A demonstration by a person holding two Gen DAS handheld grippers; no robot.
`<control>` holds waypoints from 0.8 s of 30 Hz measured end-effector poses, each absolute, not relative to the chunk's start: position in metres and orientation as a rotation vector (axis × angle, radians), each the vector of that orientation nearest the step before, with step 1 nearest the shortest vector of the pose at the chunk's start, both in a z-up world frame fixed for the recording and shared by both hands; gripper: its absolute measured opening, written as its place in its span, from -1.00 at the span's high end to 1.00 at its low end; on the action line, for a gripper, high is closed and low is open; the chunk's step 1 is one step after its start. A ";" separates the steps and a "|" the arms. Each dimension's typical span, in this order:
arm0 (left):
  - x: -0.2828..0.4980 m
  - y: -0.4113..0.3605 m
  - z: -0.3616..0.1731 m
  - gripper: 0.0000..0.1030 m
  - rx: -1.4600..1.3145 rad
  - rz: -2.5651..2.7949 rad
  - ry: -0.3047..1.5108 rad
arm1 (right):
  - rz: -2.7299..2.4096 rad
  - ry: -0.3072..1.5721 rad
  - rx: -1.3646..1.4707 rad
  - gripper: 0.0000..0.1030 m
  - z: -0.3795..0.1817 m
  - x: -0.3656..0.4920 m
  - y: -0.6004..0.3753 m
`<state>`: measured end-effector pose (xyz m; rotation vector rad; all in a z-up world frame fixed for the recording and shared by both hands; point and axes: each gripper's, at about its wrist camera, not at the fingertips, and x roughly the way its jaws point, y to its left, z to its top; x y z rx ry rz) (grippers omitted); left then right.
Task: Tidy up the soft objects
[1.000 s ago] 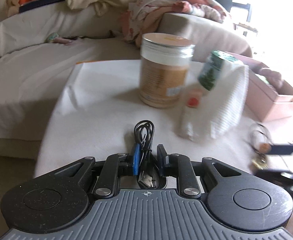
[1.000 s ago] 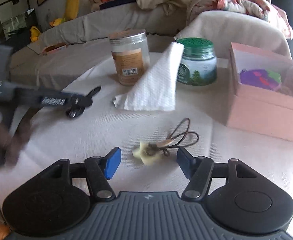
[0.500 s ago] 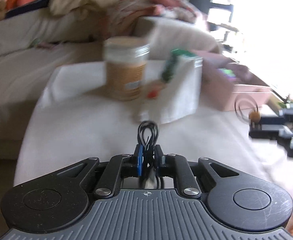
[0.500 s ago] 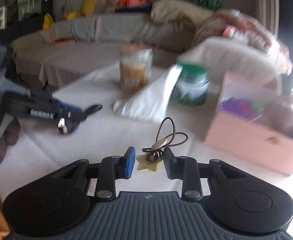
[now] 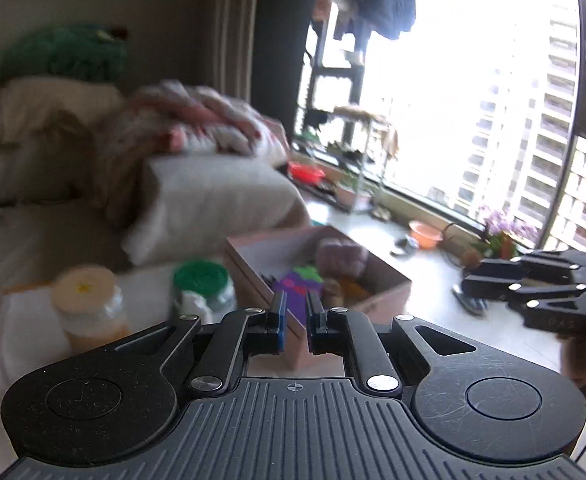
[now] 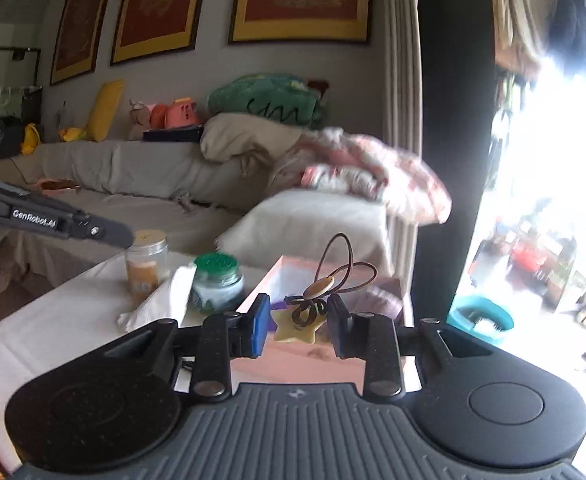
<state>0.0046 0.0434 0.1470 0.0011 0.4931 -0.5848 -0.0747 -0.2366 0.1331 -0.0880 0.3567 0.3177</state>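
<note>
Left wrist view: raised above the table (image 5: 21, 320), faces along its fingers toward the pink box (image 5: 373, 280) at the table's far corner and the window (image 5: 473, 100) beyond.

Right wrist view: lower, near the box's front wall (image 6: 301, 360), faces the sofa (image 6: 133, 168).

Shared: box, green-lidded jar (image 5: 205, 280) (image 6: 217, 276), tan-lidded jar (image 5: 85, 300) (image 6: 147, 256).

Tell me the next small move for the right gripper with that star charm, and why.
Probably carry it a little further forward over the pink box and then open. The right gripper is shut on the star charm, lifted clear of the table, with the cord looping upward and the open box just ahead and below.
</note>
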 end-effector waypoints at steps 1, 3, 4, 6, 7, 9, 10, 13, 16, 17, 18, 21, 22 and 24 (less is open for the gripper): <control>0.010 0.039 0.137 0.77 0.006 -0.600 0.551 | 0.331 0.394 -0.080 0.41 0.123 -0.069 -0.236; 0.021 0.028 0.114 0.75 0.070 -0.613 0.642 | 0.335 0.463 -0.082 0.41 0.103 -0.062 -0.231; 0.024 0.022 0.102 0.74 0.132 -0.613 0.650 | 0.337 0.496 -0.087 0.41 0.091 -0.058 -0.227; 0.029 0.016 0.083 0.73 0.249 -0.602 0.640 | 0.341 0.551 -0.093 0.41 0.071 -0.051 -0.220; 0.035 0.015 0.076 0.71 0.277 -0.598 0.643 | 0.343 0.570 -0.091 0.41 0.063 -0.048 -0.217; 0.056 0.022 0.069 0.71 0.236 -0.588 0.669 | 0.352 0.599 -0.079 0.41 0.051 -0.043 -0.213; 0.068 0.028 0.066 0.71 0.193 -0.586 0.689 | 0.356 0.608 -0.073 0.41 0.047 -0.042 -0.211; 0.096 0.041 0.052 0.69 0.099 -0.608 0.771 | 0.362 0.637 -0.032 0.39 0.039 -0.036 -0.212; 0.099 0.047 0.038 0.68 0.077 -0.654 0.827 | 0.368 0.671 0.018 0.15 0.032 -0.034 -0.216; 0.094 0.048 0.036 0.68 0.073 -0.671 0.825 | 0.365 0.676 0.024 0.12 0.030 -0.035 -0.217; 0.084 0.050 0.036 0.68 0.075 -0.692 0.824 | 0.363 0.685 0.028 0.09 0.027 -0.035 -0.219; 0.057 0.047 0.035 0.68 0.120 -0.735 0.810 | 0.360 0.671 0.029 0.01 0.022 -0.040 -0.220; 0.048 0.044 0.034 0.67 0.150 -0.745 0.800 | 0.356 0.669 0.019 0.00 0.022 -0.040 -0.218; 0.034 0.037 0.037 0.67 0.190 -0.764 0.791 | 0.358 0.668 0.001 -0.08 0.022 -0.041 -0.214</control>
